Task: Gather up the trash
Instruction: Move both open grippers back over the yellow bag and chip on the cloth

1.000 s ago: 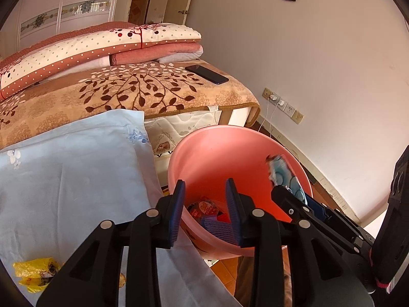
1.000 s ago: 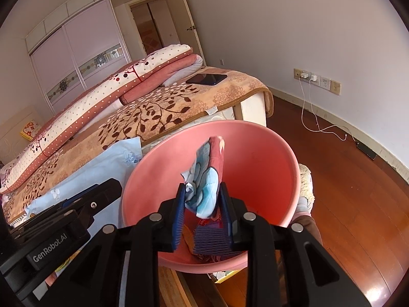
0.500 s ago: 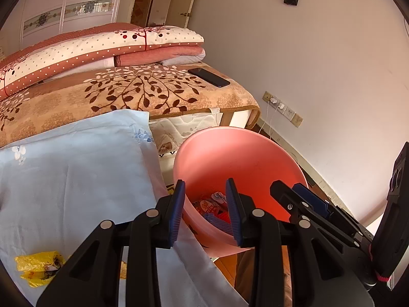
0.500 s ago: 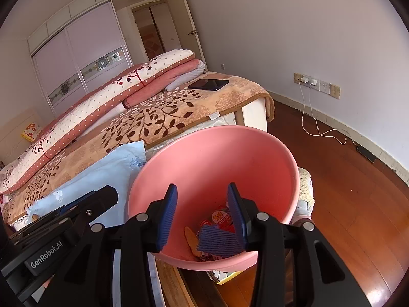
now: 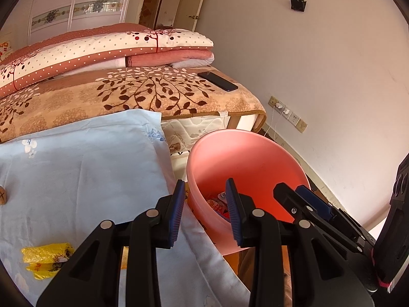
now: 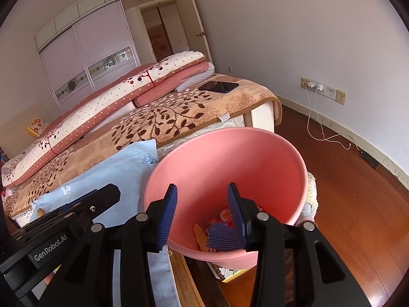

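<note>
The right gripper (image 6: 202,204) hangs over the mouth of the pink bin (image 6: 255,158) with its jaws spread wide and nothing between them; its blue pads (image 6: 168,212) frame the bin's floor, where the collected trash sits — a red-and-white snack wrapper (image 6: 226,216), a purple ridged piece (image 6: 221,235) and an orange scrap (image 6: 200,234), all lying together at the bottom. The bin stands on the wooden floor (image 6: 358,204) just beside the edge of the bed (image 6: 179,117), tilted so that its opening faces the cameras.

The left gripper (image 5: 204,209) is likewise wide apart and empty; it hovers above the light blue sheet (image 5: 76,166) at the bed's edge, its right pad crossing the bin's (image 5: 242,158) near rim, with a glimpse of wrappers (image 5: 218,203) inside. On the sheet, well apart from the bin and to the left, lies a crumpled yellow bag (image 5: 46,258); a small brown object (image 5: 2,195) shows at the far left edge, too cut off to identify.

Further back, a folded dotted quilt (image 5: 102,48) rests on the leaf-patterned blanket (image 5: 140,92); a dark phone (image 5: 217,81) lies flat near the blanket's corner — close to the wall side.
</note>
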### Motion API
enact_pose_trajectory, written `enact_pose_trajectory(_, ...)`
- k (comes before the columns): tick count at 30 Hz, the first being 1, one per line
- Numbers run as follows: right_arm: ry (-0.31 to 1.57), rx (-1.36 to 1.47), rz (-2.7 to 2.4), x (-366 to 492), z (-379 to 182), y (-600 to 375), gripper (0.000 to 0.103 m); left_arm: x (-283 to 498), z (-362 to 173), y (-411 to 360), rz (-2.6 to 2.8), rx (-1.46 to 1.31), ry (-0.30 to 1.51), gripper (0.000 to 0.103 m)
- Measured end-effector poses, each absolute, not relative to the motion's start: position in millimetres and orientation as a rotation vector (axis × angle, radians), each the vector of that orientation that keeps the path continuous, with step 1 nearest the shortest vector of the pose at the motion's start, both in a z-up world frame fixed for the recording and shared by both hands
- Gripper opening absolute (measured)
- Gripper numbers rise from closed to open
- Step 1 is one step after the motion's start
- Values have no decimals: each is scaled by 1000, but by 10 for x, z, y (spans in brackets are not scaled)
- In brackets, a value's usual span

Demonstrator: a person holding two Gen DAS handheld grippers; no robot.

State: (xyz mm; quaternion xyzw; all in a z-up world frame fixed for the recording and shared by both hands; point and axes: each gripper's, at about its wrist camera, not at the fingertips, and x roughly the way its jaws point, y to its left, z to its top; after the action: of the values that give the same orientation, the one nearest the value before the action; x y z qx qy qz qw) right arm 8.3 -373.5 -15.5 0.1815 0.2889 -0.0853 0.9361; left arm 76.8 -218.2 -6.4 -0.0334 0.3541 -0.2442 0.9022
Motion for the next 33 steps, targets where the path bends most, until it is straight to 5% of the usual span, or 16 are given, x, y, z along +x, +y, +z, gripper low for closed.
enact_pose_trajectory(33,688,251,28,100,-188,-2785,40,683,-191,-1217,-305,-97,778,33)
